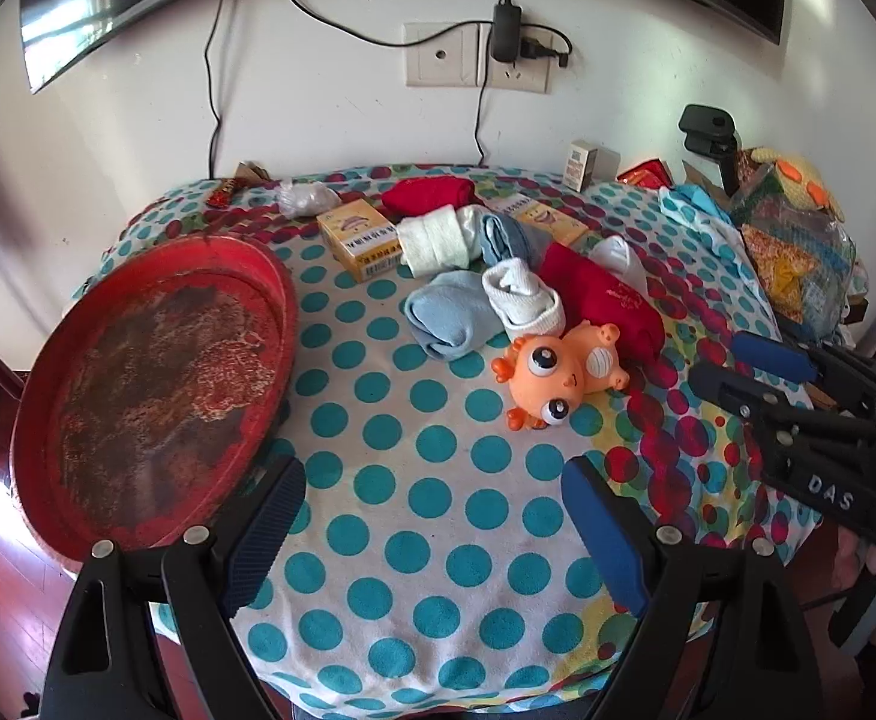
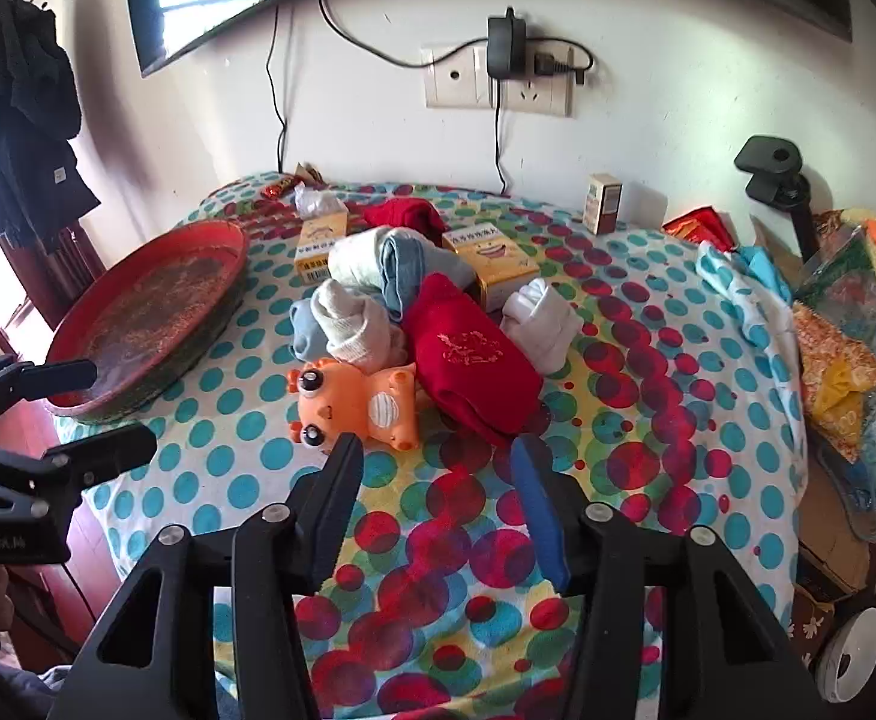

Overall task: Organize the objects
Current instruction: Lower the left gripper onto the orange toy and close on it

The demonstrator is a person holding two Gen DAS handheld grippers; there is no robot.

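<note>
Both hand-held grippers are hovering empty; sorting looks barely begun.
The orange toy (image 2: 357, 405) is lying beside rolled socks (image 2: 351, 324) on the dotted worktop (image 2: 438, 540), the red tray (image 1: 156, 384) sitting empty nearby. The right hand-held gripper (image 2: 438, 468), jaws partly apart, is nearing the toy; the left hand-held gripper (image 1: 432, 528) is gaping wide. Likely next: closing on the toy.

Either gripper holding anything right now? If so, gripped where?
Nothing held. Left gripper is wide open over bare tablecloth; right gripper is part open, empty, short of the orange toy.

Orange toy (image 1: 558, 375) on its back by rolled socks (image 1: 522, 300); red tray (image 1: 156, 384) left, empty
</note>
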